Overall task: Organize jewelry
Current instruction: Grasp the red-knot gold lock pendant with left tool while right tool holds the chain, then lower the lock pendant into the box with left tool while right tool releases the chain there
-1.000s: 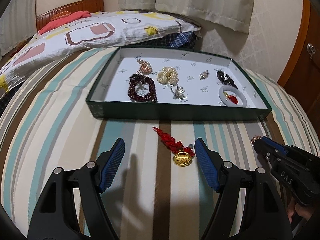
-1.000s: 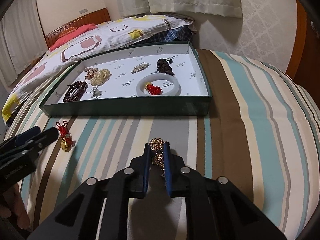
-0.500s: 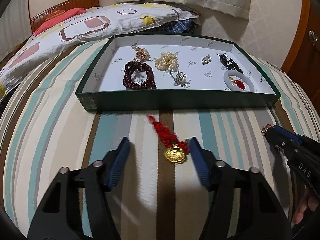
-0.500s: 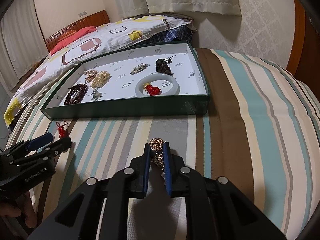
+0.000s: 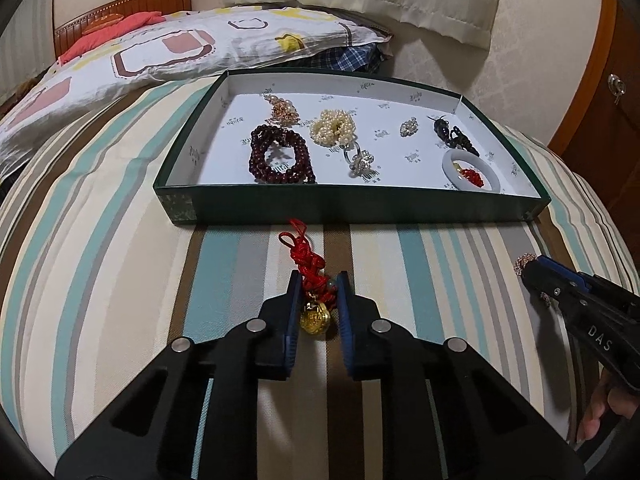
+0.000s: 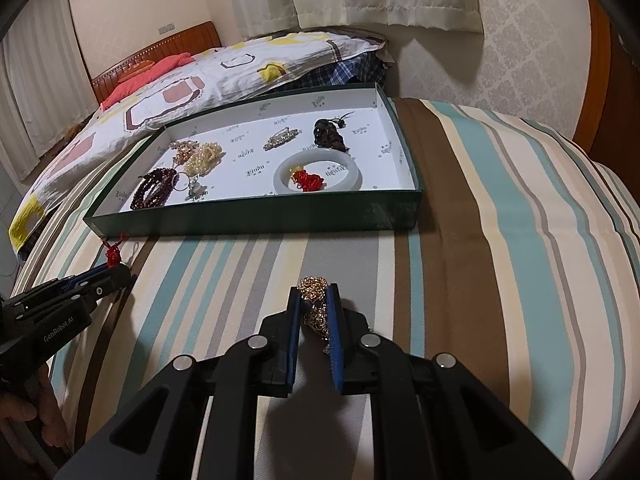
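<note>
A red knotted cord charm with a gold pendant lies on the striped bedspread just in front of the green tray. My left gripper is closing its jaws on the cord, and its blue pads touch the knots on both sides. My right gripper is shut on a bundle of gold chain held low over the bedspread, to the right of the charm. Each gripper shows at the edge of the other view, the right gripper with the chain at its tip.
The tray holds a dark red bead bracelet, a pearl cluster, a white bangle with a red tassel, a dark carved piece and small brooches. A patterned quilt lies behind; a wooden cabinet stands at the right.
The left gripper's jaws have come together from wide apart onto the red cord charm, after edging slightly forward over it. The right gripper has stayed put with the gold chain.
</note>
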`<state>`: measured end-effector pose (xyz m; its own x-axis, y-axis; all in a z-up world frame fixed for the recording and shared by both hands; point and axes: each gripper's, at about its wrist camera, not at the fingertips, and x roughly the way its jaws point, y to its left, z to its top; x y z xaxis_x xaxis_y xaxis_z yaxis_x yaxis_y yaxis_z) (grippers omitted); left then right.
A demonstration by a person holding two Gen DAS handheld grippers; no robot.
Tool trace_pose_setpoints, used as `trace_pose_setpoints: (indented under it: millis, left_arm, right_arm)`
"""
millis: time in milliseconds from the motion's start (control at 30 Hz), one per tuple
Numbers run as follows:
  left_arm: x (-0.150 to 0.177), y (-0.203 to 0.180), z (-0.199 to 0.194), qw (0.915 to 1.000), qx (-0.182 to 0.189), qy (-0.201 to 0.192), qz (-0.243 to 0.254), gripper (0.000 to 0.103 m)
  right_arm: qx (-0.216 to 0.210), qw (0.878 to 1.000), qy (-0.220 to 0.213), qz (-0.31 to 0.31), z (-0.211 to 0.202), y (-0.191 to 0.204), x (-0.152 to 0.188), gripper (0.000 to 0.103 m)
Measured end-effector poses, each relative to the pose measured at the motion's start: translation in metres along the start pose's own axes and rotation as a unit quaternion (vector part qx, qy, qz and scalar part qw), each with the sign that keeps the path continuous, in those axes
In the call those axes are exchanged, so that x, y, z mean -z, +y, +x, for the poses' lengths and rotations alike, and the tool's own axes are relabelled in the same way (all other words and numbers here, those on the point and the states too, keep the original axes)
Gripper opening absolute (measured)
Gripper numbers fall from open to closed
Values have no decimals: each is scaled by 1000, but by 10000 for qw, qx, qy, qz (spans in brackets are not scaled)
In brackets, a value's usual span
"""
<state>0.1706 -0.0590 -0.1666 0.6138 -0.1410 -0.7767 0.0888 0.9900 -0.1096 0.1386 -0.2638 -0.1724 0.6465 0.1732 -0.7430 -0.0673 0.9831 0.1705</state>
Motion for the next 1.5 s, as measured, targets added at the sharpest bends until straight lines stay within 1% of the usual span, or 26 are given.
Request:
trace_pose_setpoints:
  millis: [533,1000,1267,1500]
  left_arm:
    - [0,2,-6,9999,31,-138,-44,16]
    - [-11,-3,-27,9988,67,-482,0,16]
    - [-20,-5,-42,9974,139,-704,-17,16]
    - [-41,-9,-53,9949,224,-982,19,16]
  right_arm:
    - [-45,9998,-206,-14,-8,3,0,14]
    - [-76,9990,-442,-69,-21,9,-8,14]
    - [-102,9975,-685,-107,-33,13,-22,13]
    - [-204,9950,-964,-161,-41,19,-44,13]
